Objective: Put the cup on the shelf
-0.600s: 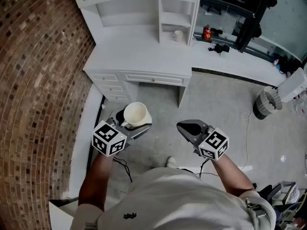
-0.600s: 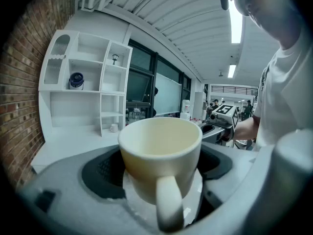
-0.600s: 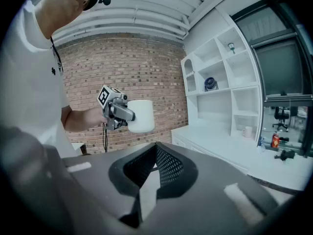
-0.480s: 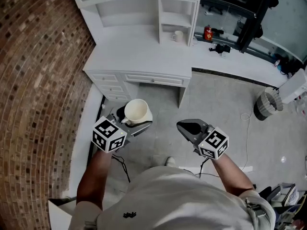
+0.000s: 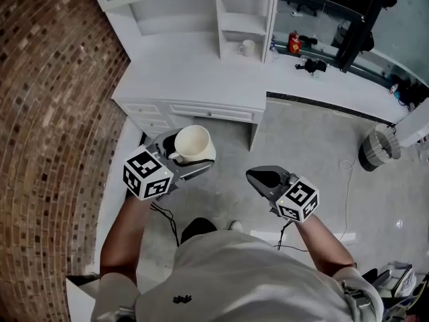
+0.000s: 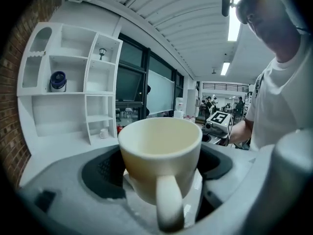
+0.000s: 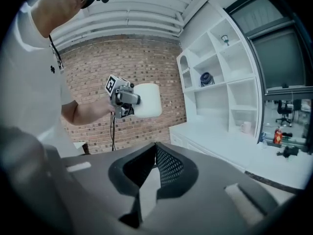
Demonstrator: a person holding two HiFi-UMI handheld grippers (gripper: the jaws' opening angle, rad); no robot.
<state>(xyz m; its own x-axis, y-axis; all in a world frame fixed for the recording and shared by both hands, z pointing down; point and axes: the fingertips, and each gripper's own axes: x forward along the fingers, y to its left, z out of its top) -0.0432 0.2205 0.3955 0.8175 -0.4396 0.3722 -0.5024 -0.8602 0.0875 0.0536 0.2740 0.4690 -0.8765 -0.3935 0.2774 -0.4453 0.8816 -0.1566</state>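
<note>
White short-sleeved shirt (image 5: 241, 274) with a small dark emblem (image 5: 181, 301). Left tongs (image 5: 190, 151) and right tongs (image 5: 258, 178) are grey with black pads (image 7: 168, 166), each bearing a cube (image 5: 147, 174) of black-and-white square markers and a thin dark cable (image 5: 167, 221).

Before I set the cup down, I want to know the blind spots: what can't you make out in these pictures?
Blue thing high on the shelf: cut by the head view's top edge; too small in both gripper views to identify.
Small mug: too small in every view to see inside.
Base of the cup: left gripper view, hidden by the left gripper; head view, by the cup itself.
</note>
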